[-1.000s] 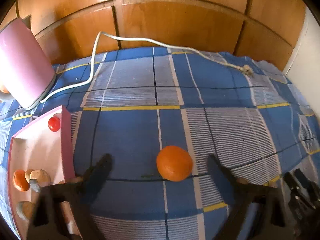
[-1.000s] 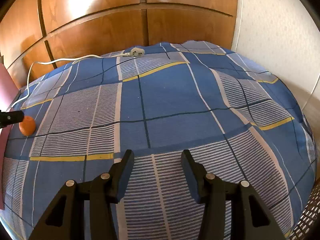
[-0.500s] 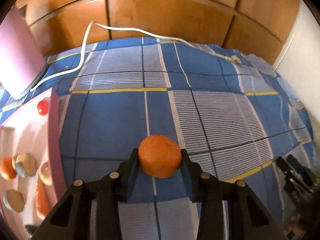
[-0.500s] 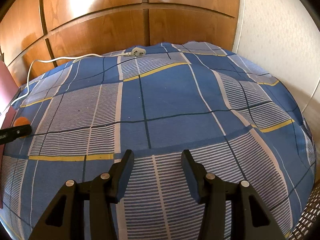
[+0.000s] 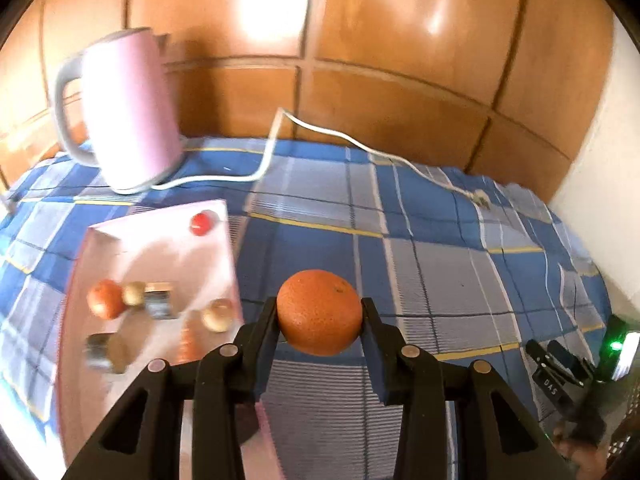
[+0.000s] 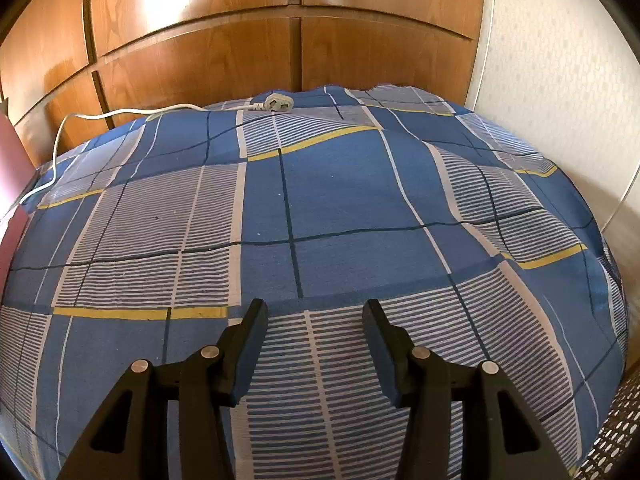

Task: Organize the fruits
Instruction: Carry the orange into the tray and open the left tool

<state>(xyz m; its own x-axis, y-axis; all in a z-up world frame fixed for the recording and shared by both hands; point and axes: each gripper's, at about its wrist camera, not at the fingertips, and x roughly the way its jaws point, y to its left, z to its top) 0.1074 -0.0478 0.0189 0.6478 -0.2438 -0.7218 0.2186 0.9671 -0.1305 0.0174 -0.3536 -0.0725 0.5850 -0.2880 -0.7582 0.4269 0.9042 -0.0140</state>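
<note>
Both jaws of the left gripper now clamp the orange, lifted off the bedsheet; right gripper stays released.

**Non-task items in view**

Pink electric kettle upper left, standing on blue plaid bedsheet. White power cord trails right to its plug, top centre. Wooden wardrobe panels behind; white wall at right.

Motion blur smears the pink tray and its small items beyond identification; the left gripper hides the tray's near corner; kettle cut off.
</note>
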